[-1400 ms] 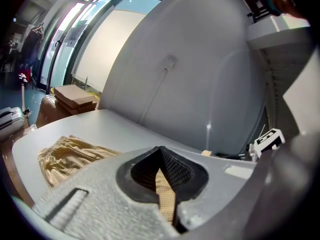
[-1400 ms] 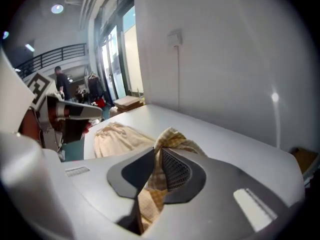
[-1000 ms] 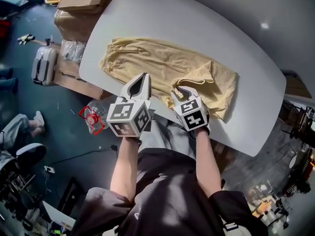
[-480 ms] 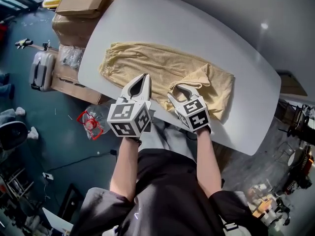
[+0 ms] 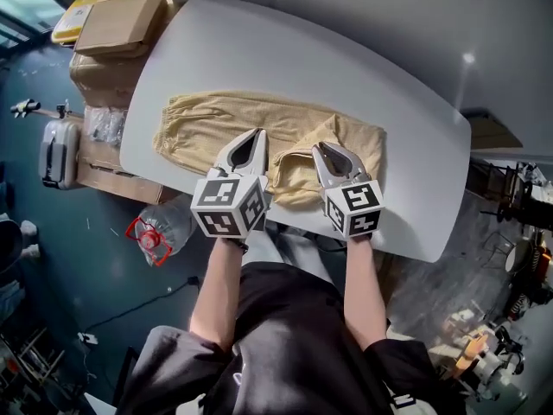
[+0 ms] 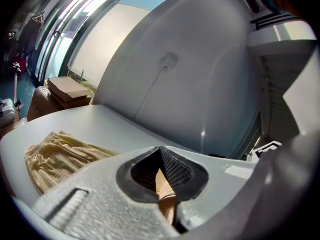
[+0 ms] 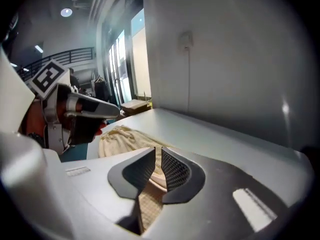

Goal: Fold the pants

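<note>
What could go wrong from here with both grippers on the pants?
1. The right gripper has just been closing its jaws on a narrow strip of the pants. A hold that shallow may slip.
2. The left gripper pinches cloth close beside it, so the unheld left end may drag and bunch.
3. The pants lie close to the near edge of the table and could slide off.

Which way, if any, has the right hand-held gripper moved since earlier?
Yes: right hand-held gripper shifted right along white table's near edge, jaws closing on beige fabric pants.
</note>
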`<state>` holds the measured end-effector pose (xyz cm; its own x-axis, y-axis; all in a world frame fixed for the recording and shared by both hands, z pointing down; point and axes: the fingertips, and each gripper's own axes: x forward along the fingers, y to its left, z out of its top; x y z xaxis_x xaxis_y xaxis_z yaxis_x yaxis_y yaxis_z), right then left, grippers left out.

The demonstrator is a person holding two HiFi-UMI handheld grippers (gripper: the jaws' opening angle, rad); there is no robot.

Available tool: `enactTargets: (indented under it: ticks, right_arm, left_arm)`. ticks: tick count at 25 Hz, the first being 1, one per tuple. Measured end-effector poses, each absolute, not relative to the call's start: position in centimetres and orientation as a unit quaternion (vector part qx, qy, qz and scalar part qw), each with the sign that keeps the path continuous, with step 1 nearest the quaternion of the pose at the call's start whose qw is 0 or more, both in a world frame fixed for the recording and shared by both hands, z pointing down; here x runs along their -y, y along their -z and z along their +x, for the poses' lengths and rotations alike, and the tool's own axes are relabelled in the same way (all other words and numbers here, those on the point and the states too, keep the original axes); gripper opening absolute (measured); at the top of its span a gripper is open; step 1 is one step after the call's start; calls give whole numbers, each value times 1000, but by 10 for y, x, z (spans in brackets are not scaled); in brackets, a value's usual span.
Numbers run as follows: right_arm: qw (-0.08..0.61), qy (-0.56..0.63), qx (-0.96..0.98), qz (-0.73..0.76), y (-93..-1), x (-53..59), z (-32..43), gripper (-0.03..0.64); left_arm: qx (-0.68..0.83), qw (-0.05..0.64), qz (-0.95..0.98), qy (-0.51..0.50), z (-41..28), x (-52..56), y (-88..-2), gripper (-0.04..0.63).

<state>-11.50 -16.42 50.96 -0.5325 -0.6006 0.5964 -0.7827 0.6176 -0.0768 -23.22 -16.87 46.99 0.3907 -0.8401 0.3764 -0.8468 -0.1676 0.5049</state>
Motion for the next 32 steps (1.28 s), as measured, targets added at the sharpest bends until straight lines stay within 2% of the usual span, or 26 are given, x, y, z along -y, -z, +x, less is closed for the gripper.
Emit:
enactTargets:
  ticks: [4, 17, 24, 32]
  right_arm:
    - [212, -144, 852, 457, -464, 177, -83, 4]
    - [38, -73, 817, 570, -349, 164, 30, 3]
    - [28, -8, 790, 613, -290, 141, 91, 3]
    - [38, 21, 773, 633, -267, 119, 137, 3]
  left_arm:
    - [533, 320, 784, -6, -210, 174, -456, 3]
    - [459, 194, 867, 4, -99, 179, -355, 3]
    - [420, 143, 896, 19, -40, 170, -308, 3]
    - [394, 132, 909, 23, 12, 158, -291, 3]
